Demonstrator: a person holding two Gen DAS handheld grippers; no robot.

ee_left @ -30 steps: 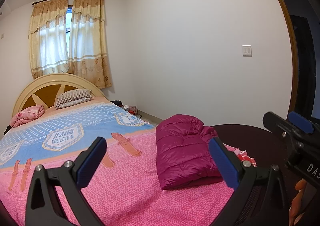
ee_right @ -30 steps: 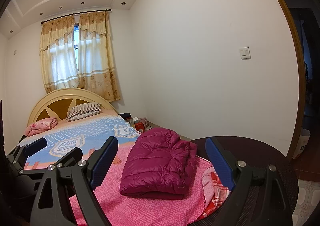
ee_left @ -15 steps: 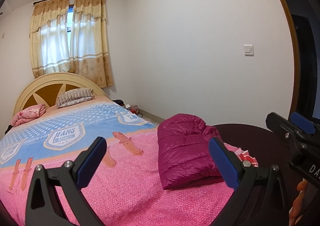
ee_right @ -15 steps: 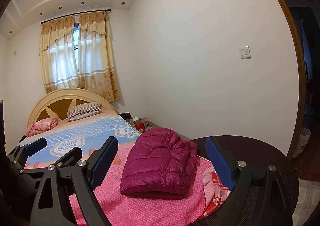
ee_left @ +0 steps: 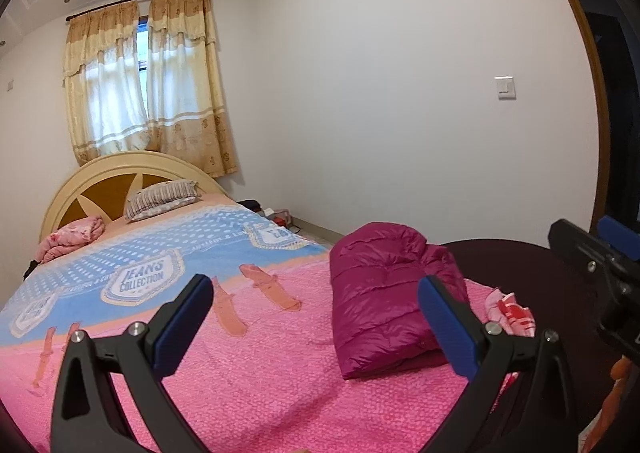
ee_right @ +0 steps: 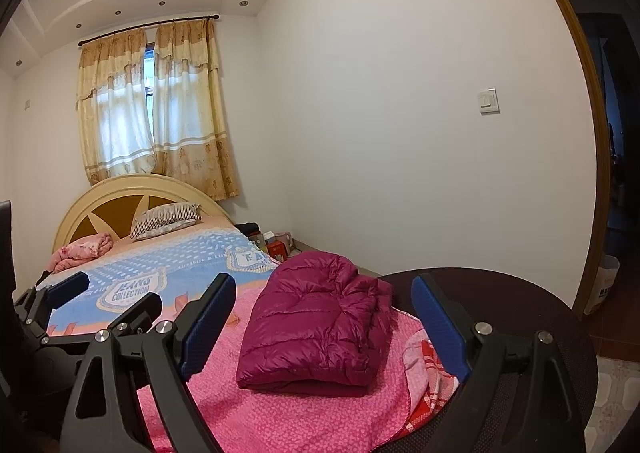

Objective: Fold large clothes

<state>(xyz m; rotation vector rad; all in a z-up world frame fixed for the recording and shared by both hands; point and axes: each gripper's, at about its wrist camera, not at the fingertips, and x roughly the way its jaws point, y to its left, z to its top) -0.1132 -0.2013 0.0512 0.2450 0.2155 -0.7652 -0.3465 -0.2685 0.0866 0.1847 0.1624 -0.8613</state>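
A magenta puffer jacket [ee_left: 384, 293] lies folded in a compact stack on the pink blanket [ee_left: 260, 381] near the bed's right foot corner; it also shows in the right wrist view [ee_right: 320, 317]. My left gripper [ee_left: 316, 317] is open and empty, raised above the blanket, left of and in front of the jacket. My right gripper [ee_right: 324, 321] is open and empty, held above and in front of the jacket. Neither touches it. The right gripper's tip [ee_left: 592, 249] shows at the left wrist view's right edge.
A dark round chair back [ee_right: 520, 293] stands at the bed's foot, right of the jacket. A red-and-white cloth [ee_right: 424, 357] lies beside the jacket. A striped pillow [ee_left: 160, 197] and pink bundle [ee_left: 72, 237] lie by the headboard. A white wall runs along the right.
Both grippers stay open and almost still. The left wrist view has shifted very slightly, so the jacket sits a little further right in it.
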